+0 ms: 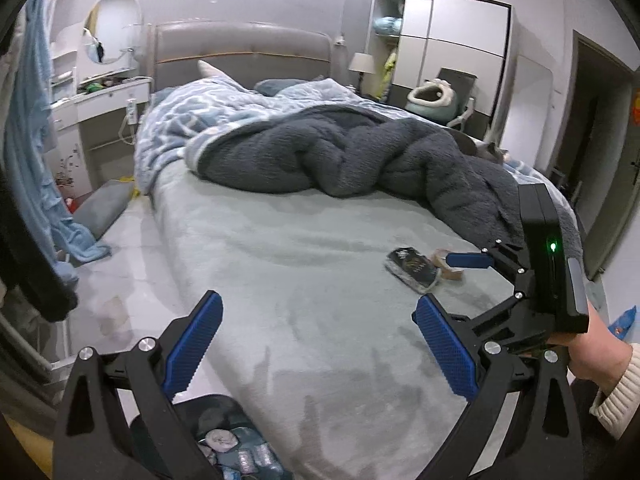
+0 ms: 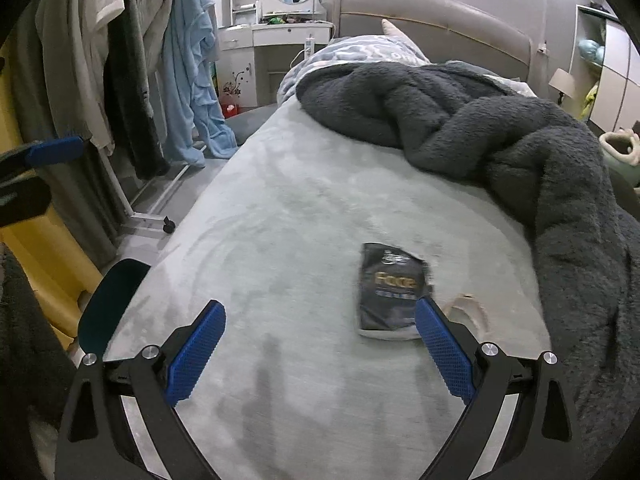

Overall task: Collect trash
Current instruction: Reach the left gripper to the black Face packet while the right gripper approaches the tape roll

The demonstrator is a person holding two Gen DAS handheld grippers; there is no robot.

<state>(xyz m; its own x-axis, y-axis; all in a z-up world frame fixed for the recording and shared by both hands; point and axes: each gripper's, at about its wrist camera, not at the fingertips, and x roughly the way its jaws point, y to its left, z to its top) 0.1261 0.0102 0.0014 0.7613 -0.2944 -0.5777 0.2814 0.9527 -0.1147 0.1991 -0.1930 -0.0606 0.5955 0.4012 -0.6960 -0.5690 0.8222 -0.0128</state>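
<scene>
A black packet (image 2: 394, 292) printed "Face" lies flat on the pale grey-green bed sheet (image 2: 304, 208), with a tan paper scrap (image 2: 470, 312) just to its right. My right gripper (image 2: 320, 308) is open low over the sheet; the packet sits just inside its right finger, which covers part of the scrap. In the left wrist view the packet (image 1: 414, 270) and scrap (image 1: 450, 270) lie ahead to the right, under the right gripper (image 1: 436, 284) held by a hand (image 1: 592, 352). My left gripper (image 1: 318, 308) is open and empty over the bed's near edge.
A dark bin (image 1: 232, 440) holding wrappers stands on the floor below the left gripper, also seen as the bin (image 2: 108, 308) beside the bed. A dark grey fleece blanket (image 2: 500, 128) is heaped behind the packet. A clothes rack (image 2: 132, 80) stands left.
</scene>
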